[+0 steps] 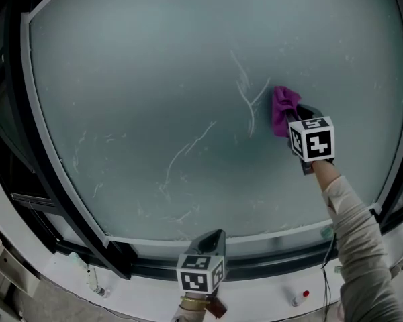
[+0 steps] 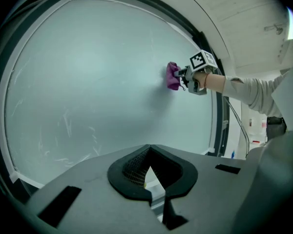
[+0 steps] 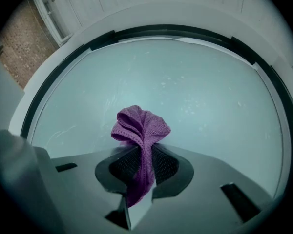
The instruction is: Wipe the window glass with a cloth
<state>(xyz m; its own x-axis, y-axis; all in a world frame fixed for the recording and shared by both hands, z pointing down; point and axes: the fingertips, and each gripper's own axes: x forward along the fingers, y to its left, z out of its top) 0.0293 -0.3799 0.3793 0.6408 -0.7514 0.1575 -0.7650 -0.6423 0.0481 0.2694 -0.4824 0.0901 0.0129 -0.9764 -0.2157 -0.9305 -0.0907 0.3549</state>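
Window glass [image 1: 154,79] was streaked; right gripper [image 3: 139,174] jaws pinched a narrow fold of cloth [image 3: 139,128], seemingly on the pane, so wiping drag could pull it free; left gripper [image 2: 149,179] jaws closed, empty.

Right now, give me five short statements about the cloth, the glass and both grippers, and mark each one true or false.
1. The right gripper holds the purple cloth between its fingers. True.
2. The left gripper grips a cloth too. False: its fingers are together with nothing between them.
3. In the head view the cloth is at the right part of the window glass. True.
4. The glass is free of marks. False: white streaks run across it.
5. The left gripper is up at the middle of the glass. False: it sits low, by the bottom frame.
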